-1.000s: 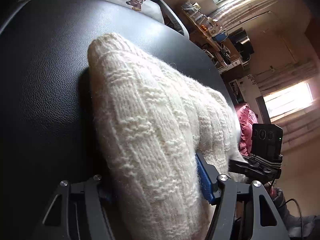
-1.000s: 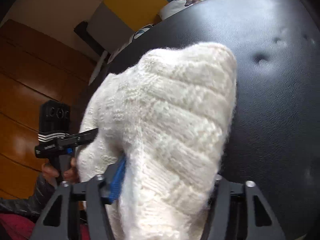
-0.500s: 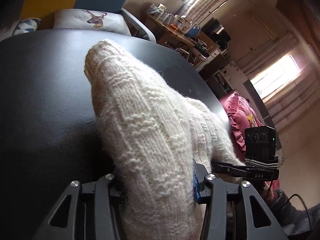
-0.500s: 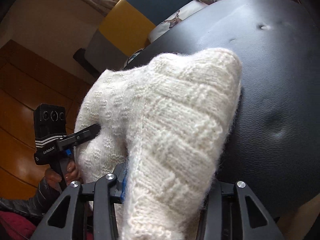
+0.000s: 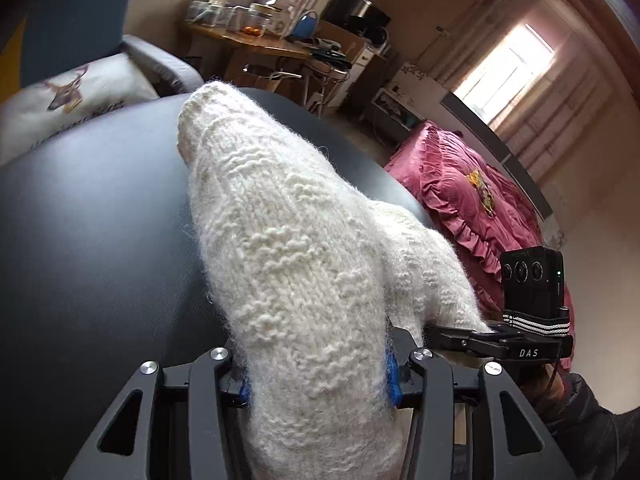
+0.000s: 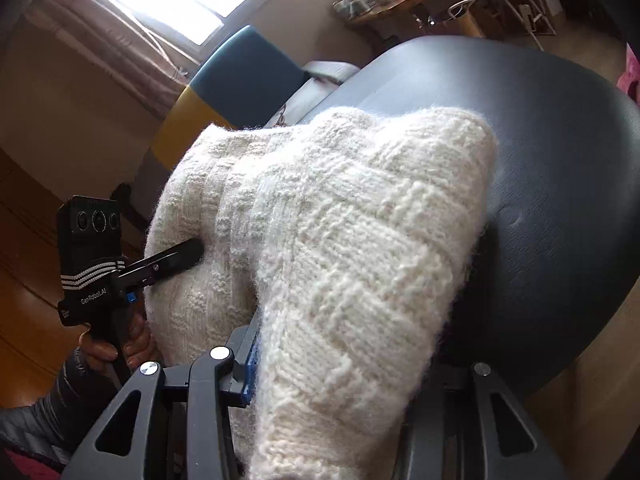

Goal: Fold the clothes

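You have the left gripper (image 5: 316,376) and right gripper (image 6: 332,384) each clamped on the white knit sweater (image 5: 288,248), lifted over the black table (image 5: 88,248) toward 12 o'clock, seemingly mid-fold, so next lay both held edges down evenly.

One knitted sweater (image 5: 304,280), two grippers (image 5: 318,376)

Left tongs (image 5: 318,376) clamp the white knit sweater (image 5: 292,264).

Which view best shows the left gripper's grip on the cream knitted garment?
The right wrist view: the left gripper shows side-on, its finger pressed into the cream knitted garment. The left wrist view shows only knit bulging between its own jaws.
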